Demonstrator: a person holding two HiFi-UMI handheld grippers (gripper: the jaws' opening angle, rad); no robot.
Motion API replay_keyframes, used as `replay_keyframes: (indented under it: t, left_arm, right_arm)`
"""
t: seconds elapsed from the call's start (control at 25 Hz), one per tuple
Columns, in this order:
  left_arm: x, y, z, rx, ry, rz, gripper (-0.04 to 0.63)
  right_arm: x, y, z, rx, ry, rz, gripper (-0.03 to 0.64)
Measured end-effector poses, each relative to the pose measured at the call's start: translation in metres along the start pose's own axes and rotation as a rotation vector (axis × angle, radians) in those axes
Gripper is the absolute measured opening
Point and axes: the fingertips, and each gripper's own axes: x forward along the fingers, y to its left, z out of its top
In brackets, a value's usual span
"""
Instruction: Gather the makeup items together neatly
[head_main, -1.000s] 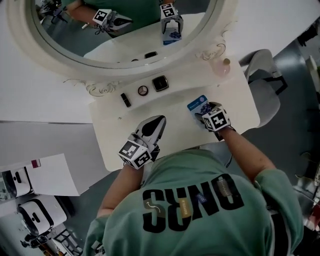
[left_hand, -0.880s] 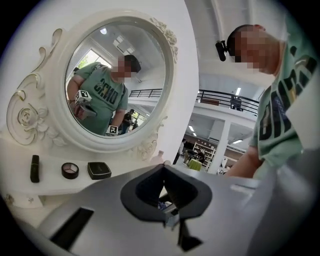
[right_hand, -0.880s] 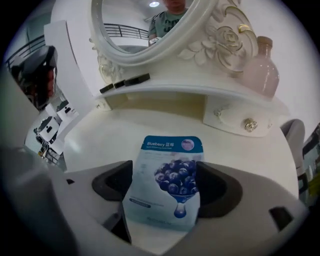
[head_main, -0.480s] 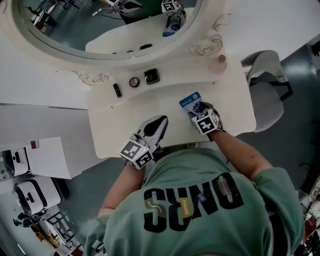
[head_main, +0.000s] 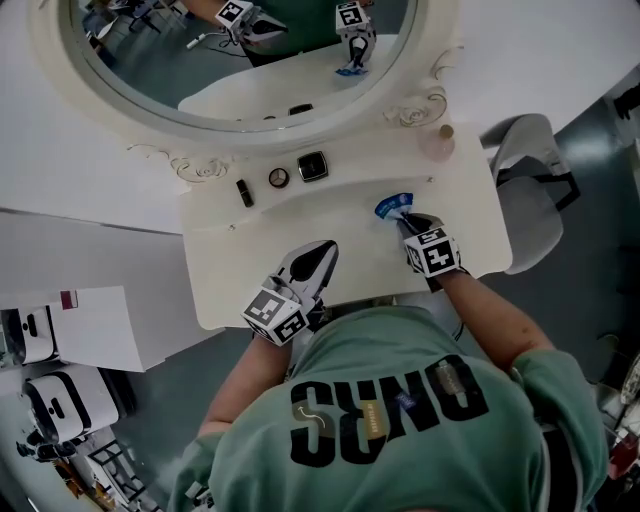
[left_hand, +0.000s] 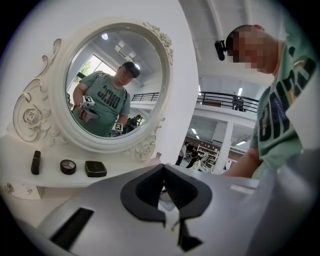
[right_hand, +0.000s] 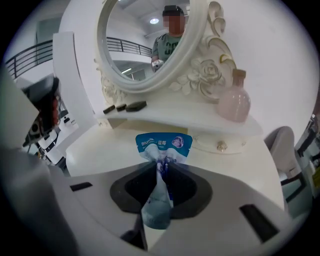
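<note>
A blue face-mask sachet stands crumpled off the white vanity top. My right gripper is shut on its near end, and its jaws have just been closing. The right gripper view shows the sachet pinched between the jaws, its printed end fanned out ahead of my right gripper. On the raised shelf sit a black lipstick, a round eyeshadow pot and a square black compact. My left gripper hovers at the table's front edge, shut and empty.
A pink perfume bottle stands on the shelf's right end, under the oval mirror frame. A grey chair stands to the right of the table. White devices and paper lie at the lower left.
The right gripper's jaws have closed on the sachet, which lay flat before and now stands bunched up off the table. The left gripper has barely shifted.
</note>
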Motion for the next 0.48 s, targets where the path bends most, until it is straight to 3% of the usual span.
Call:
replay_keyframes:
  t: [0.24, 0.48]
  left_arm:
    - [-0.042, 0.035, 0.019, 0.005, -0.032, -0.023, 0.008]
    - [-0.108, 0.088, 0.040, 0.000, -0.053, -0.002, 0.008]
  right_arm:
    - [-0.012, 0.002, 0.102, 0.059, -0.134, -0.067, 0.060]
    - [0.032, 0.005, 0.155, 0.058, -0.079, -0.175, 0.061]
